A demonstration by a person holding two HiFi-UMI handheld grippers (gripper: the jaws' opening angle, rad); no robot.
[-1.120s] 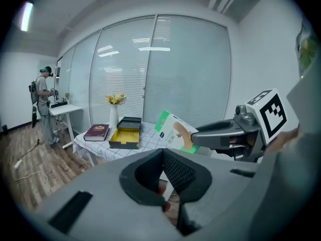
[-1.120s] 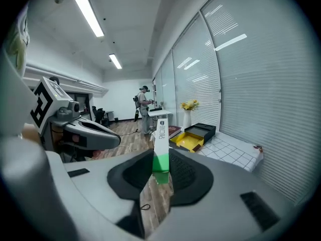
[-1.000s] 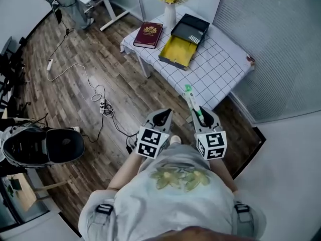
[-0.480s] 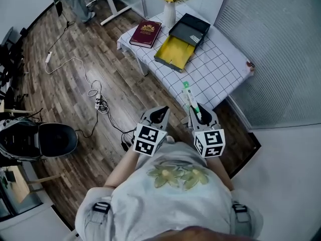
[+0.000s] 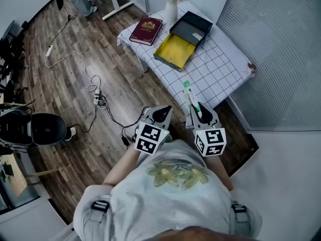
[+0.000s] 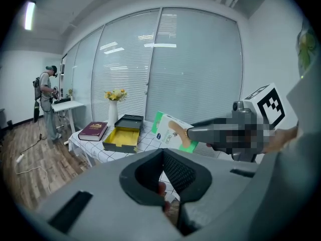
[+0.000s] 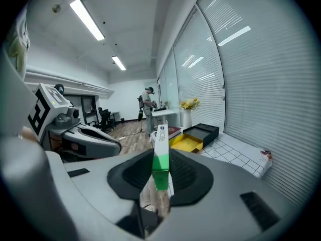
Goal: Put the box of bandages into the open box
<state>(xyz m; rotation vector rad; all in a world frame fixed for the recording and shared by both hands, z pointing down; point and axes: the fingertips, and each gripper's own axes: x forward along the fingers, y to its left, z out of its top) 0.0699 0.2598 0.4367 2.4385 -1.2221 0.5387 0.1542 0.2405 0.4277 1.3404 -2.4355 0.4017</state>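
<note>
Right gripper: fingers are clamped on the near end of the flat green-and-white cardboard box of bandages. The box is held on edge and sticks out forward past the fingertips, in the air, just short of the desk's near corner.

Left gripper: fingers are closed together at the tips and nothing is held. It hangs just beside the right one, over the wooden floor.

Step in hand, as judged: carry to the target, placement not yet begun. The white grid-patterned desk lies ahead. The open box with the yellow lining sits towards its far side, with its black lid lying open behind it.

For a clean placement:
- The grip should be kept firm, since only the box's near end is pinched and it could pivot.
- The yellow compartment should be approached from the near side and from above, not across the black lid.
- The bandage box should be rolled flat before lowering, as the compartment looks shallow.
- Release should be made only once the box is inside the walls.

Clearance is needed at the far end: the dark red book lies to the left of the open box, and the white vase of yellow flowers stands just behind it and could be tipped.
</note>
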